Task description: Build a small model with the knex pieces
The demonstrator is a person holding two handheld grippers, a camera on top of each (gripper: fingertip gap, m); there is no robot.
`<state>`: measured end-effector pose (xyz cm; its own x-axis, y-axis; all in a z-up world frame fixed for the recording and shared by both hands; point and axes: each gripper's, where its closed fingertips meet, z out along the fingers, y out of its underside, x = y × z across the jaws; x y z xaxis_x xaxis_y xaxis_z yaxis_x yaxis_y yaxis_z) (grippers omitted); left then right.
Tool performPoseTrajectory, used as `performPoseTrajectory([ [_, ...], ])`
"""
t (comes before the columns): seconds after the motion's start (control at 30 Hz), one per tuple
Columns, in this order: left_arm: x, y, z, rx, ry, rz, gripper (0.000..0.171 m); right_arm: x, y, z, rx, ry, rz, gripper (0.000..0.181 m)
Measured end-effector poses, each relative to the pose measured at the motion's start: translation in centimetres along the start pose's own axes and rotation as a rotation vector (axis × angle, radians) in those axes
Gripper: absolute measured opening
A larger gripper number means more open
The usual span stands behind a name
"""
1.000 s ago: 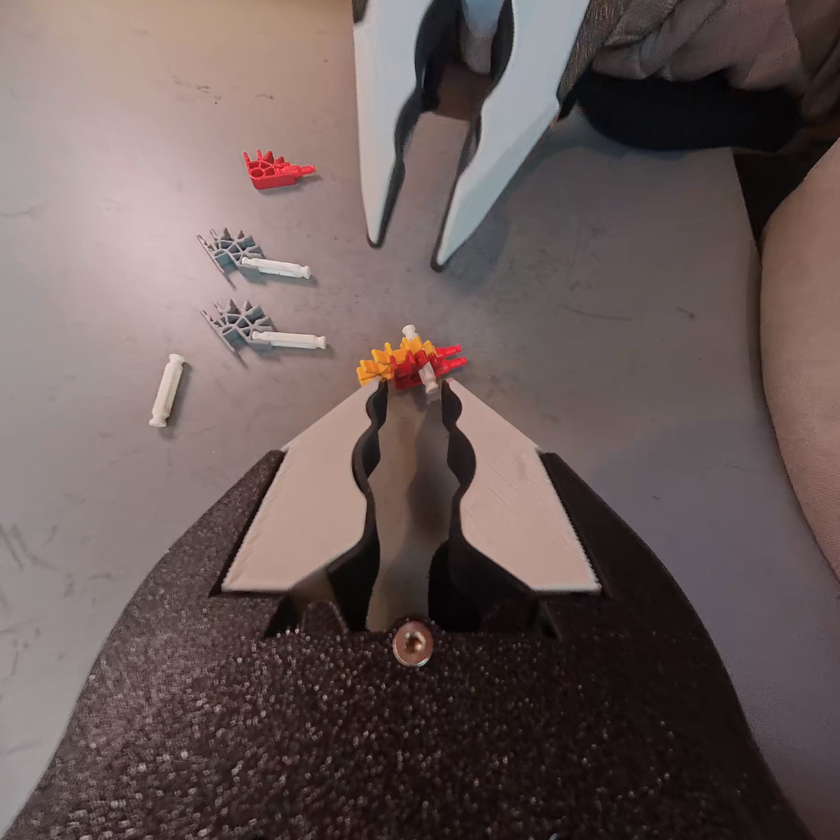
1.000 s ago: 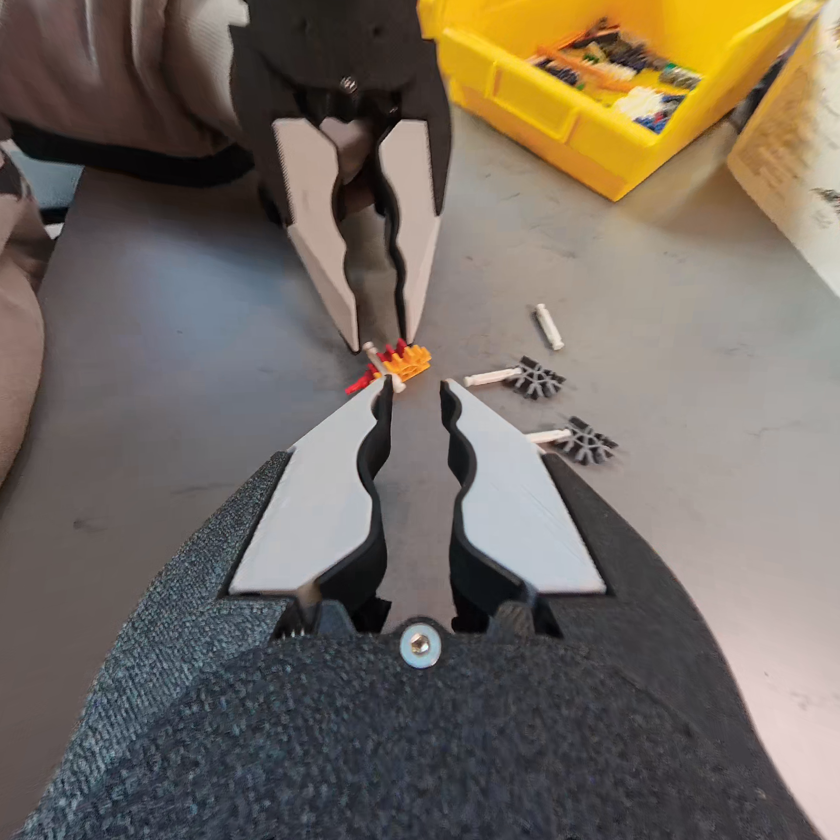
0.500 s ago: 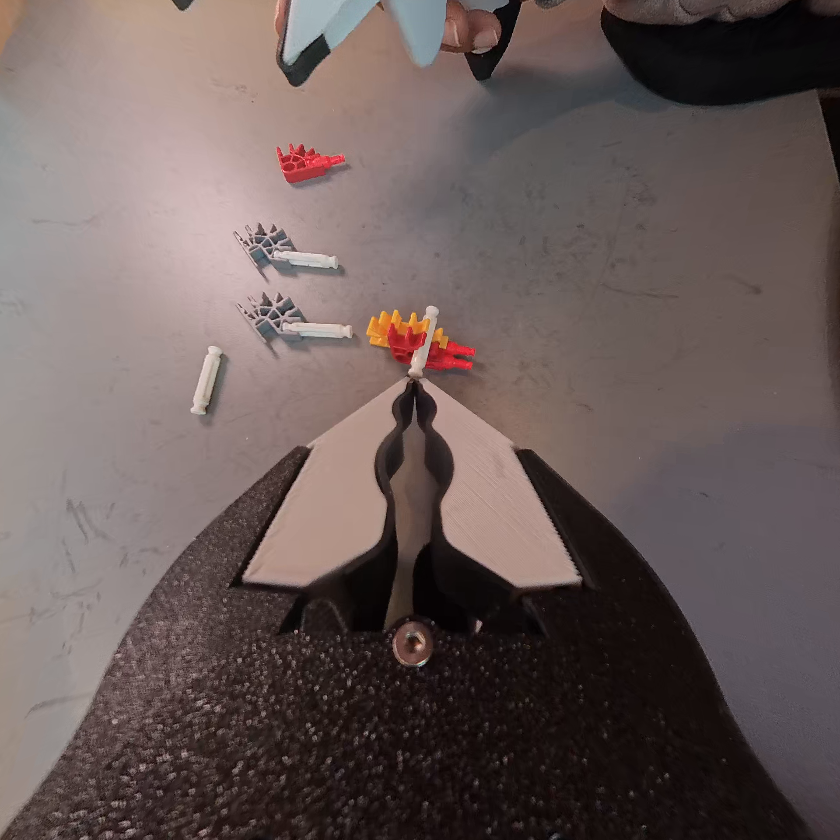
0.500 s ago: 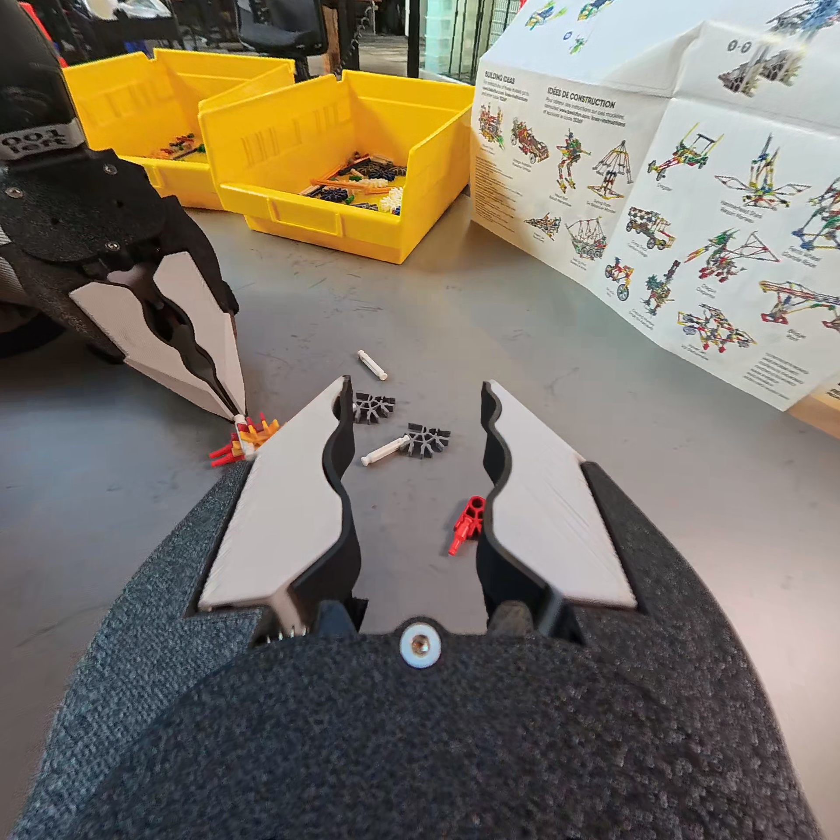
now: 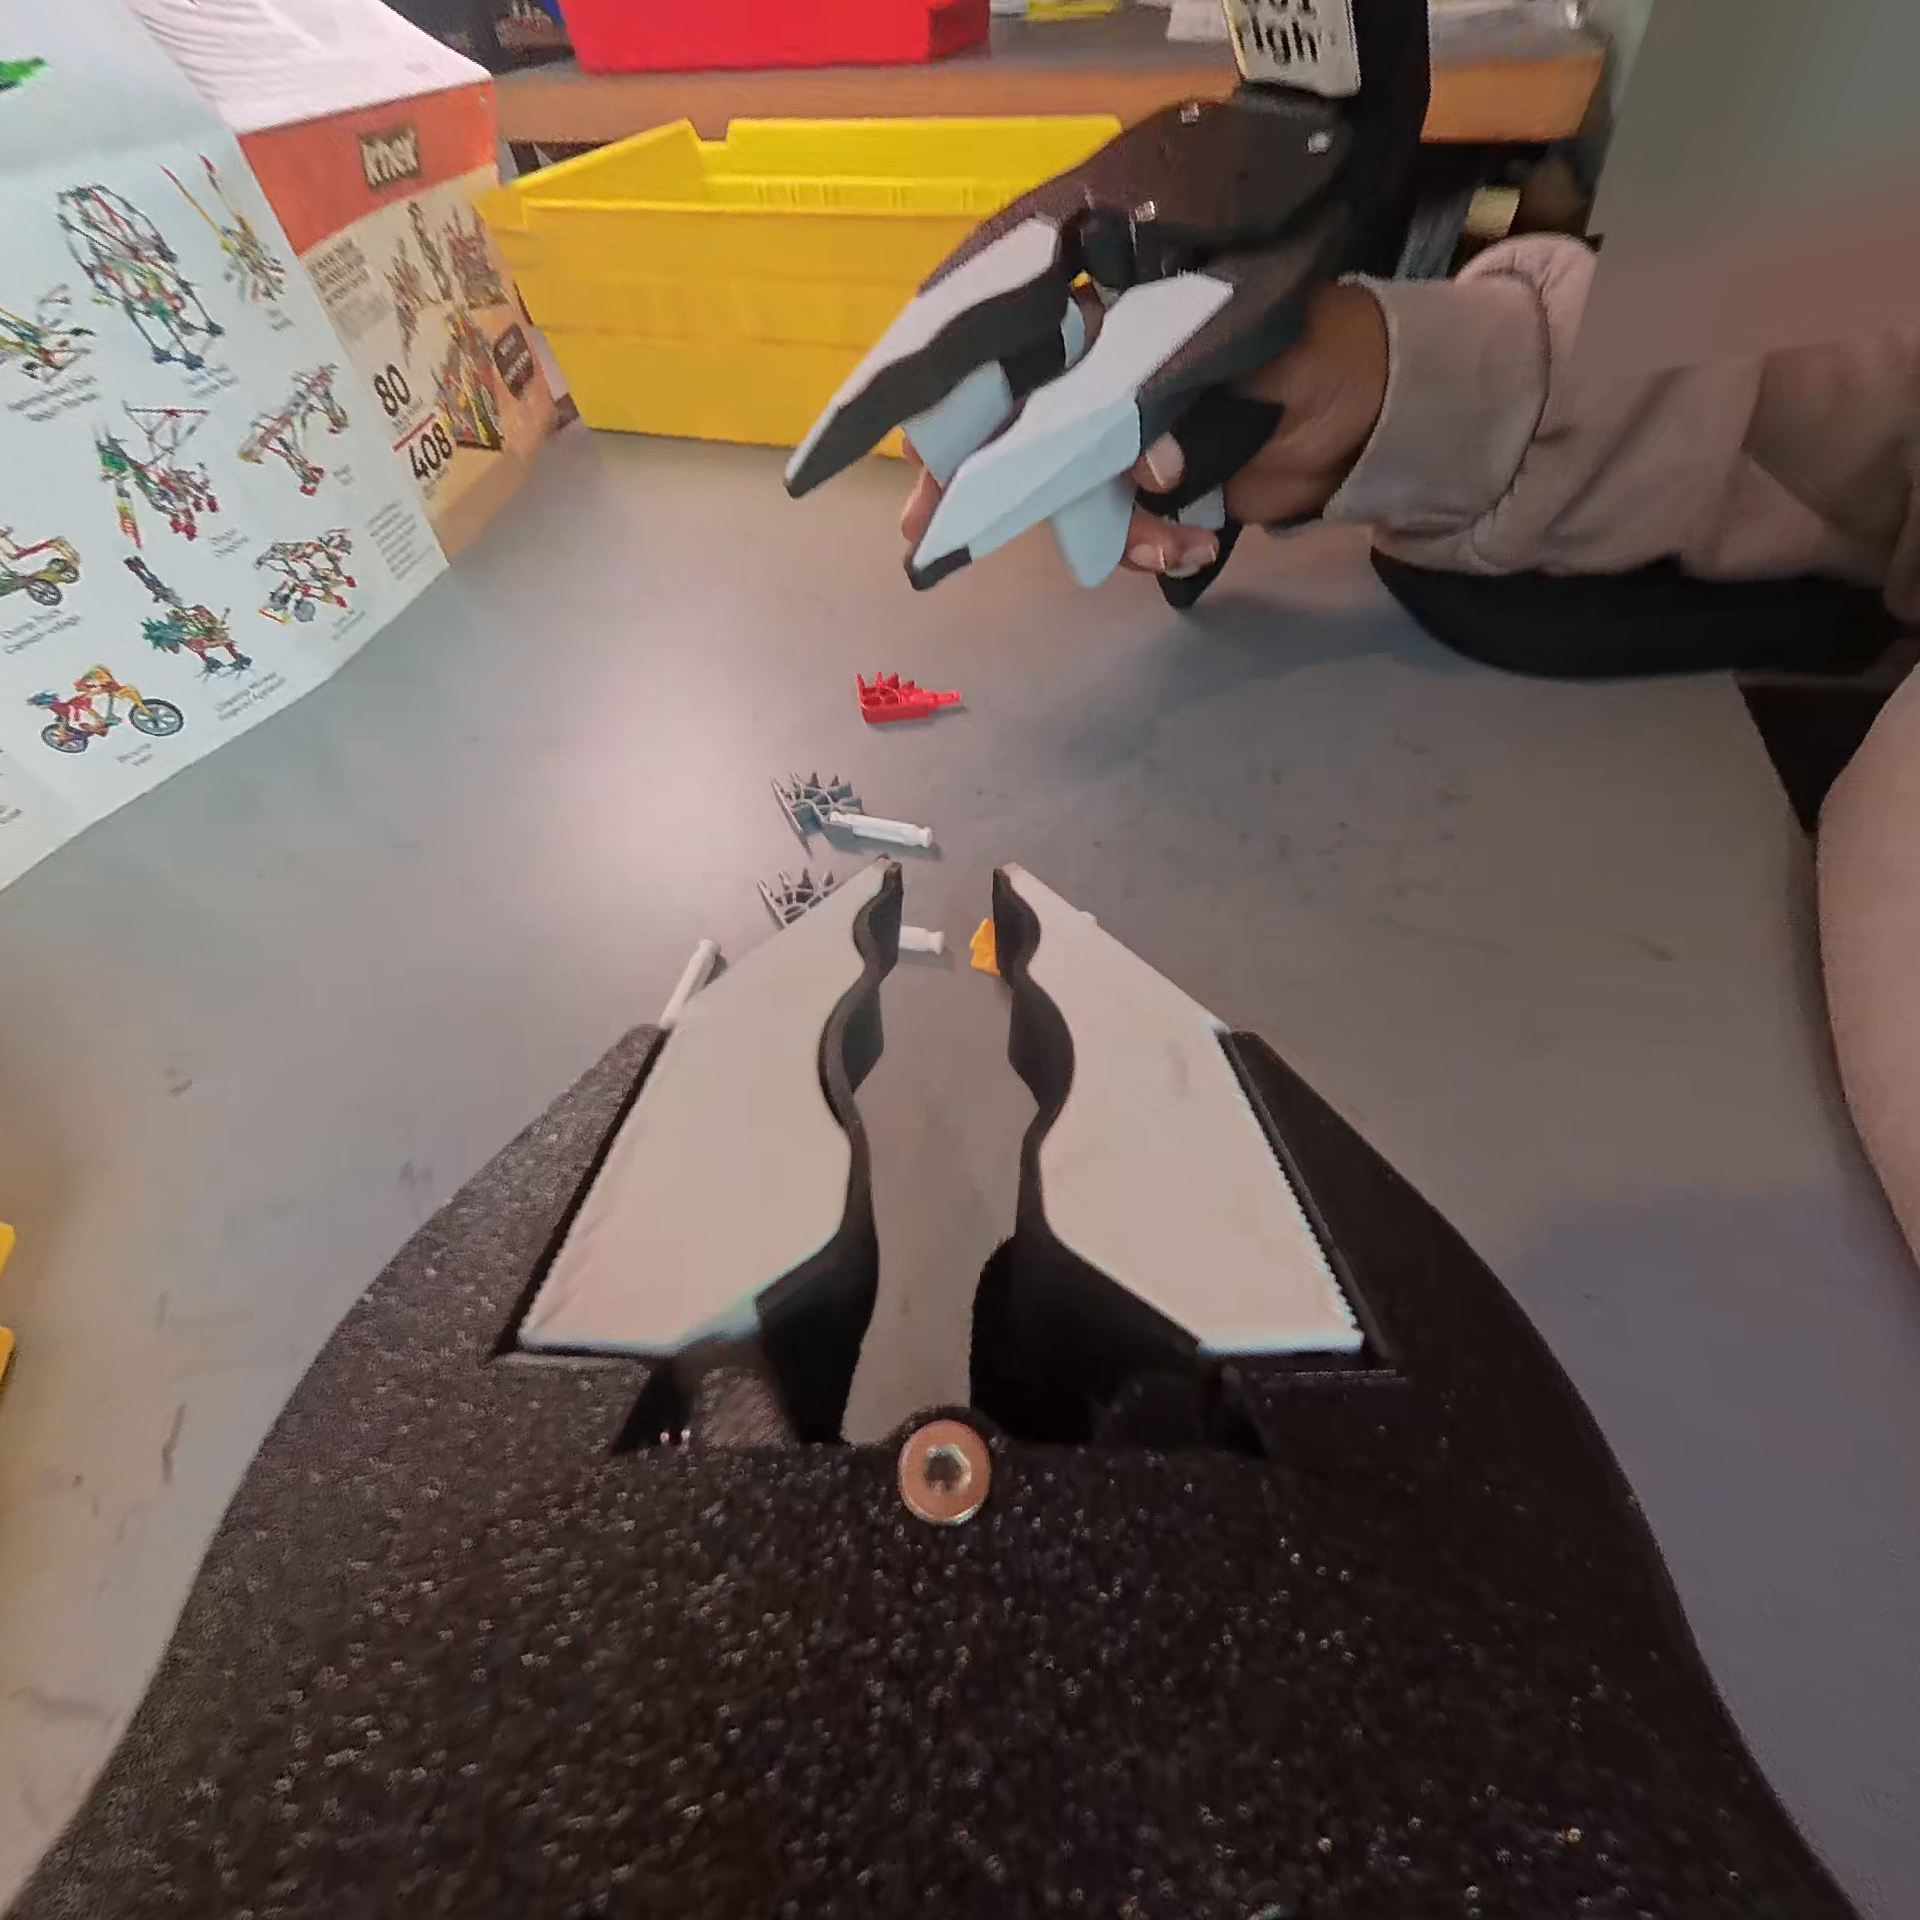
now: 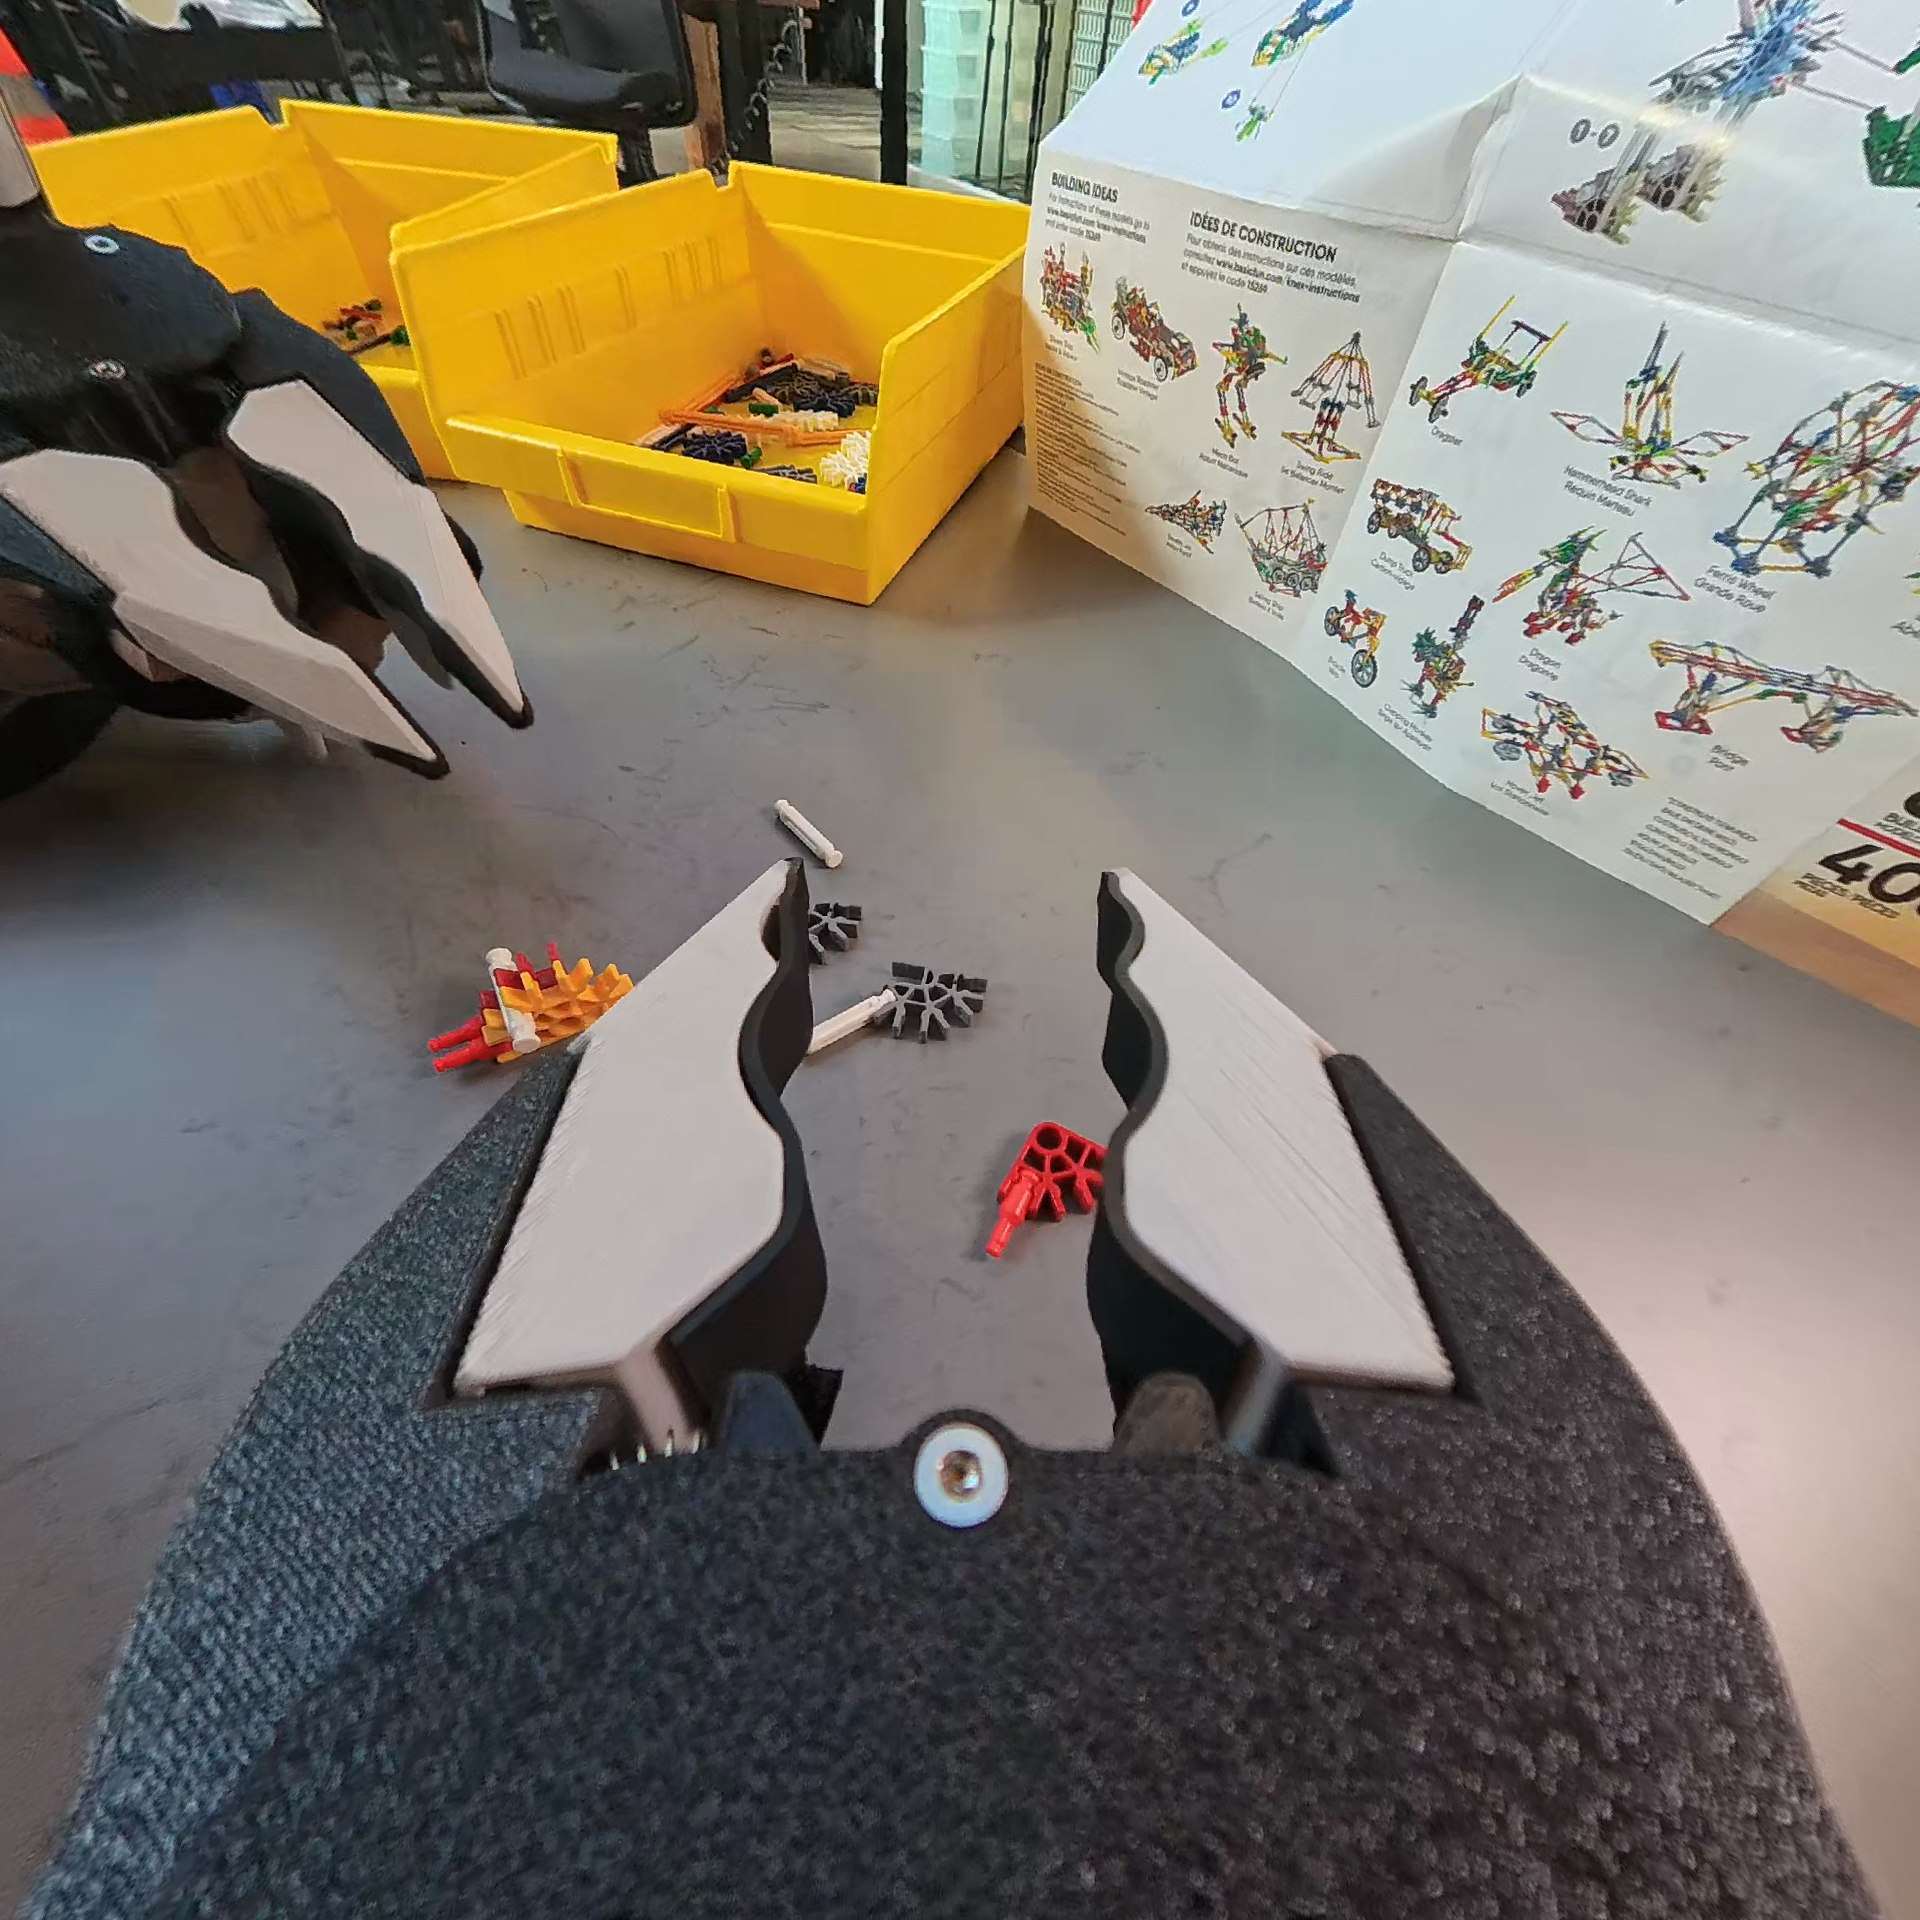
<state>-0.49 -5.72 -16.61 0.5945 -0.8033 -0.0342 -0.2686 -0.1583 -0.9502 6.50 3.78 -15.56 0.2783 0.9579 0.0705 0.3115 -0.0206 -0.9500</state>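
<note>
On my grey table (image 6: 1039,707): my left gripper (image 5: 943,878), jaws parted and empty, above the red-and-orange connector cluster (image 6: 540,1006). My right gripper (image 6: 951,883), spread wide, holds nothing; a red connector (image 6: 1044,1179) lies between its fingers, a grey connector with white rod (image 6: 914,1003) just ahead. Loose white rod (image 6: 807,831) beyond. Yellow bin (image 6: 727,374) and instruction sheet (image 6: 1507,436) behind.

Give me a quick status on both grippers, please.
Left gripper open, empty, above the yellow-and-red connector cluster. Right gripper open, empty, over the red connector. Nothing blocking either.
</note>
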Motion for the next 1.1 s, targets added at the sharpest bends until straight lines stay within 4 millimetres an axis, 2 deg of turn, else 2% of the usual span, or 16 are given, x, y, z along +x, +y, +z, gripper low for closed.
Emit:
performPoseTrajectory([
  [0.23, 0.5, -3.3, -1.6, 0.216, 0.145, -0.22, 0.052, 0.1, 0.0, 0.0, 0.0, 0.013, -0.02, 0.053],
  [0.37, 0.5, -5.1, -2.5, 0.354, 0.169, -0.253, 0.066, 0.4, 0.1, 0.0, -0.001, 0.027, -0.025, 0.052],
  [0.43, 0.0, -5.7, -2.8, 0.398, 0.132, -0.247, 0.066, 0.7, 0.1, 0.0, -0.004, 0.047, -0.044, 0.052],
  [0.57, -0.5, -5.9, -2.8, 0.417, 0.118, -0.259, 0.051, 1.4, 1.1, 0.0, -0.068, 0.072, -0.044, 0.047],
  [0.7, -0.7, -6.1, -2.3, 0.42, 0.112, -0.234, 0.046, 1.6, 2.5, -0.1, -0.158, 0.034, 0.008, 0.054],
  [0.83, -1.0, -6.2, -1.5, 0.408, 0.095, -0.224, 0.046, 2.1, 3.4, -0.6, -0.226, 0.009, 0.038, 0.056],
  [0.93, -1.7, -6.4, -1.0, 0.407, 0.074, -0.223, 0.055, 2.1, 3.9, -0.7, -0.247, -0.006, 0.057, 0.057],
  [1.1, -1.6, -4.8, 0.1, 0.304, 0.075, -0.223, 0.063, 2.3, 4.8, -0.8, -0.298, -0.005, 0.031, 0.059],
])
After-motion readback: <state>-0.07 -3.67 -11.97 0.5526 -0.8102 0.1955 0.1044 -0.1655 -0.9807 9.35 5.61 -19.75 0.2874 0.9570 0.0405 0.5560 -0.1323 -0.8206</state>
